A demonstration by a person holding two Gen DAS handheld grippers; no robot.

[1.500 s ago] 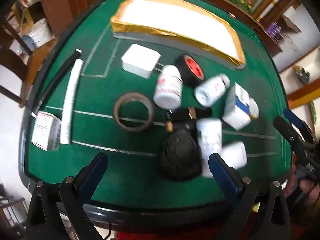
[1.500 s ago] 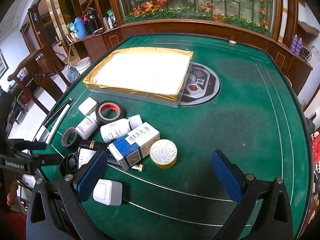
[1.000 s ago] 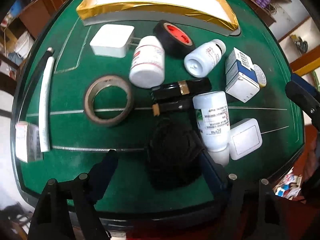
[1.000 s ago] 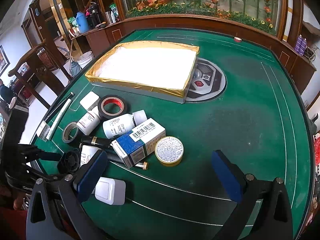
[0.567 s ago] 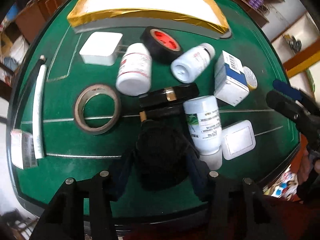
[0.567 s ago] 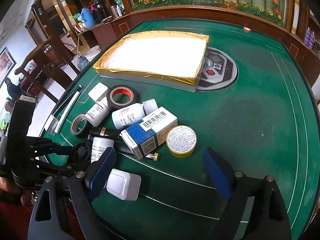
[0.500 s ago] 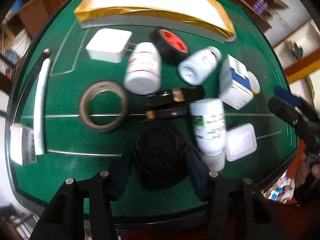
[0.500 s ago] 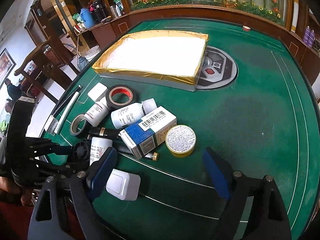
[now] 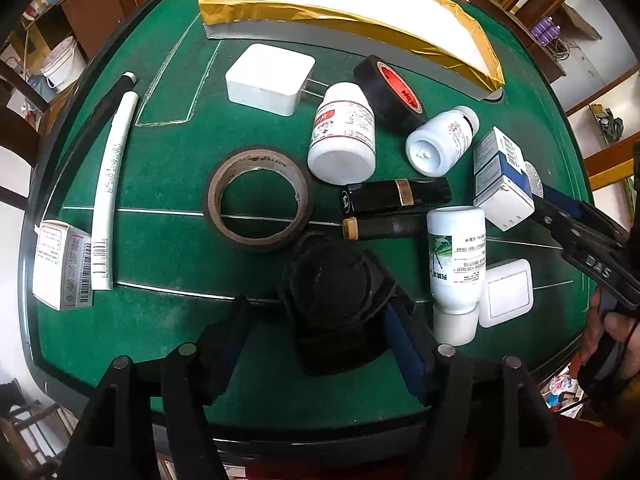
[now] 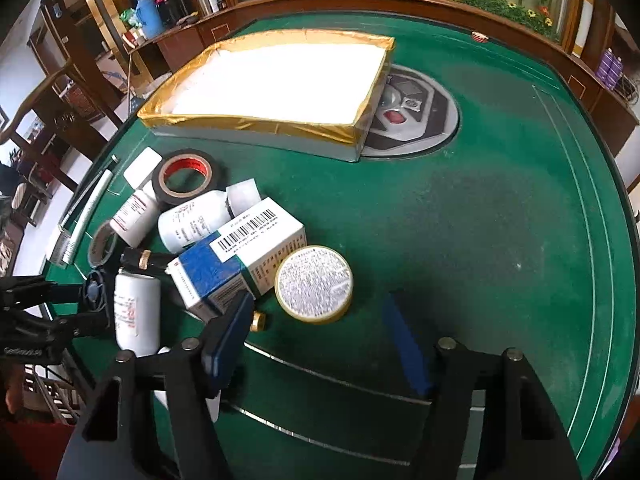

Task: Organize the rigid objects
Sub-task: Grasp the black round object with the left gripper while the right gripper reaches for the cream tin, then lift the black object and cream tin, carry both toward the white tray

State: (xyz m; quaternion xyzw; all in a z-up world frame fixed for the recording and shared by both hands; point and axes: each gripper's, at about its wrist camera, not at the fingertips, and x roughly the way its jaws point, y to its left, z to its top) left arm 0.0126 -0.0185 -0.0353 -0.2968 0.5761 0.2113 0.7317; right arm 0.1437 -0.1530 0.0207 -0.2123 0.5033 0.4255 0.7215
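Left gripper (image 9: 316, 320) jaws reopened partly around black fan (image 9: 332, 292), pads apparently released; right gripper (image 10: 320, 336) jaws closed further over yellow tin (image 10: 314, 284), not clamped. Risk judged: neighbouring white bottle (image 9: 456, 264) knocked, fan slipped.

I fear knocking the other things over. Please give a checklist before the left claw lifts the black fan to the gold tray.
1. Black fan between left claw fingers: ok; its jaws have just been opening.
2. Pads pressing the fan: not ok, gap on one side.
3. White bottle apart from fan: cannot tell, very close.
4. Gold tray has room: ok.
5. Right claw away: ok; jaws have just been closing, yellow tin at tips, ungripped.
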